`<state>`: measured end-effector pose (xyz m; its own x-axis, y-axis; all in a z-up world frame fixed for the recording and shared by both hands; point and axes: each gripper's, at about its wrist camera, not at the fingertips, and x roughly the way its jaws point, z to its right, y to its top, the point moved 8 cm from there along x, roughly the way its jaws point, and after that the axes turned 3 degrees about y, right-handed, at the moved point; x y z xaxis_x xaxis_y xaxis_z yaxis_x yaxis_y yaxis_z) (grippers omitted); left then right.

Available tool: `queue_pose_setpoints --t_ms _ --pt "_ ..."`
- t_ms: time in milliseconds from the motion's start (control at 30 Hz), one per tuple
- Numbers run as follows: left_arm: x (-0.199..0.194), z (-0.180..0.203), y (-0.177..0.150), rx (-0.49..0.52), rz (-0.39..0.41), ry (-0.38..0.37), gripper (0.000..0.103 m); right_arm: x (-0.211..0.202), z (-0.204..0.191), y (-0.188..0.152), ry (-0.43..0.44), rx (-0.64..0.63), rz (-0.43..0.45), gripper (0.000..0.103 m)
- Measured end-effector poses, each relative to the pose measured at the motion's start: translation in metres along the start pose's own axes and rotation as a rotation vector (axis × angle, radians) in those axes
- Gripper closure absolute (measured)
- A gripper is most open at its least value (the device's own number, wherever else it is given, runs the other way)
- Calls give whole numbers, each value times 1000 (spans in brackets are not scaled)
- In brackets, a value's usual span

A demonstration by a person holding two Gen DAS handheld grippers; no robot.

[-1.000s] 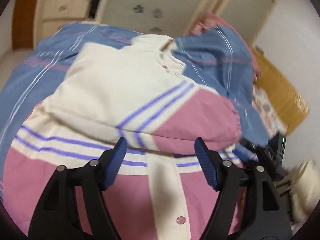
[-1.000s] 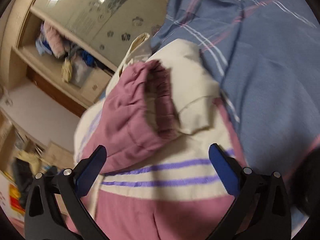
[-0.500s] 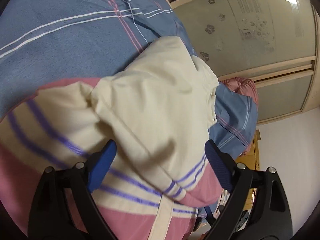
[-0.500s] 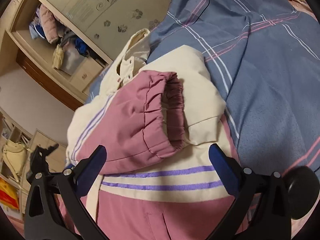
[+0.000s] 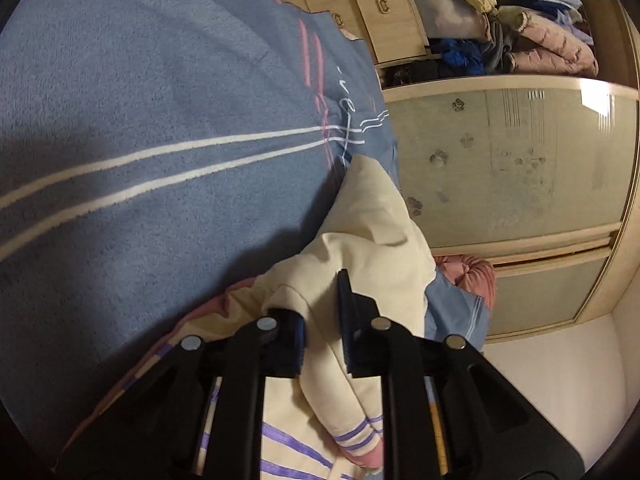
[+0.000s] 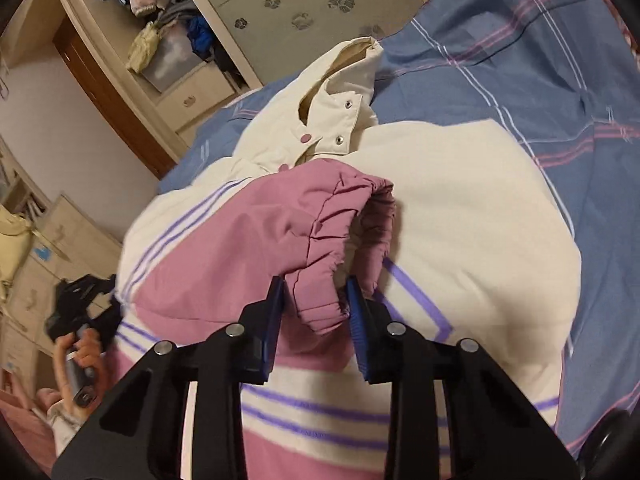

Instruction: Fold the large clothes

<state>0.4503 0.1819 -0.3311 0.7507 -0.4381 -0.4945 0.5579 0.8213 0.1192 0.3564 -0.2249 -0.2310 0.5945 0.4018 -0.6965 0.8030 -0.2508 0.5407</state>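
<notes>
Wooden wardrobe shelves [image 5: 500,20] hold a messy pile of clothes [image 5: 540,40], with a puffy pink coat on top; drawers [image 5: 384,12] beside it are shut. The jacket [image 6: 460,220], cream and pink with purple stripes, lies on the blue blanket [image 6: 560,60]. Its collar points away toward the wardrobe. The left gripper [image 5: 322,320] has just squeezed in and pinches a cream fold of the jacket. The right gripper [image 6: 314,312] has just closed in on the pink sleeve cuff [image 6: 340,240].

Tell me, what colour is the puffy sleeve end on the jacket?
Pink, on the sleeve cuff; it shows best in the right wrist view.
</notes>
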Motion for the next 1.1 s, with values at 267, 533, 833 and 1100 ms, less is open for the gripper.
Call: queue_pose_setpoints --t_ms 267,533,833,1100 --pt "-46 22 -24 115 51 56 61 10 31 -5 43 71 -51 71" --pt "-18 94 -78 351 -24 36 47 1 8 49 -75 -58 78 73" --pt "7 82 -113 463 -22 253 47 -36 35 28 -97 -10 124 1" --pt "-5 124 -126 765 102 297 31 19 40 60 7 124 -4 8"
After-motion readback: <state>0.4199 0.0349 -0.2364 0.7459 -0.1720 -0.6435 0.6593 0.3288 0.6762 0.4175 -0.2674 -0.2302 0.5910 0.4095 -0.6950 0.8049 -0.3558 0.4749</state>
